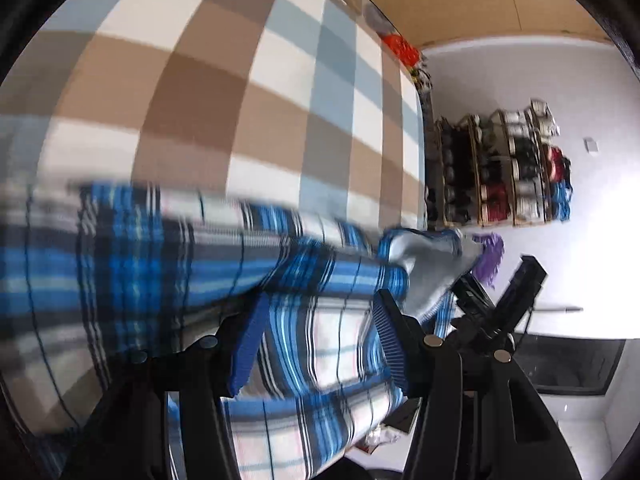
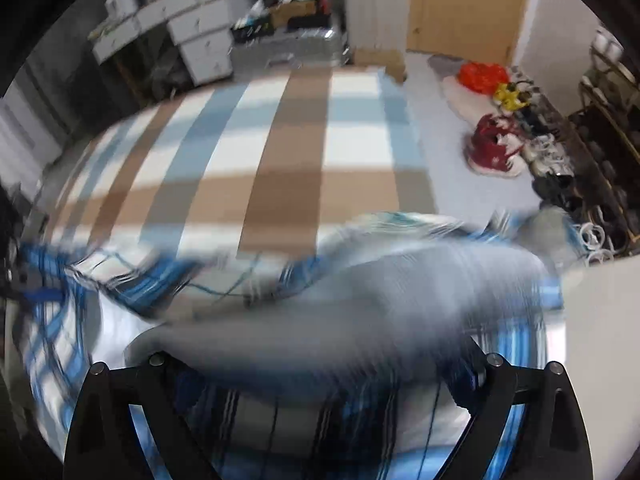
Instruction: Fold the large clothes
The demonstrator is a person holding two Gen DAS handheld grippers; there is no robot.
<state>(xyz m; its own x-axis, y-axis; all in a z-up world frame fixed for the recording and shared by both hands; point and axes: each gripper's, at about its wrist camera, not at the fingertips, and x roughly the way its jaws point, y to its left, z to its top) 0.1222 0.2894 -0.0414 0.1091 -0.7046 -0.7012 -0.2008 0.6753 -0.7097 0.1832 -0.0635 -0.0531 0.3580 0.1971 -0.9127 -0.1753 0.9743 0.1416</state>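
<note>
Fabric fills the gap between the left gripper's (image 1: 316, 344) two blue ribbed pads (image 1: 245, 350): a fold of the blue, white and black plaid garment (image 1: 160, 248) runs between them, and the jaws stand about half apart. The cloth is bulky there, yet the view is too blurred to tell whether the pads press on it or merely straddle it. Beyond the pads the plaid spreads leftward in a long band across the bed, and its pale grey inner side (image 1: 424, 276) turns up in a bunched corner just past the right-hand pad.

Seen from the right wrist, the right gripper (image 2: 320, 380) has its jaws spread very wide, each black finger (image 2: 516, 396) near one edge of the picture. The same garment (image 2: 360, 300) lies across the space between them, grey lining uppermost and plaid below, all of it smeared by motion. The cloth passes between the fingers without either pad visibly closing on it. In the left wrist view this second gripper (image 1: 498, 292) shows as a black forked shape just beyond the grey corner of the garment.

Under the clothing lies a bedspread (image 1: 224, 80) checked in brown, white and light blue. To the right of the bed the floor is pale, with a shoe rack (image 1: 500, 168) against the wall and a red bag (image 2: 482, 76) further off. White drawers (image 2: 200, 40) stand beyond the far end of the bed.
</note>
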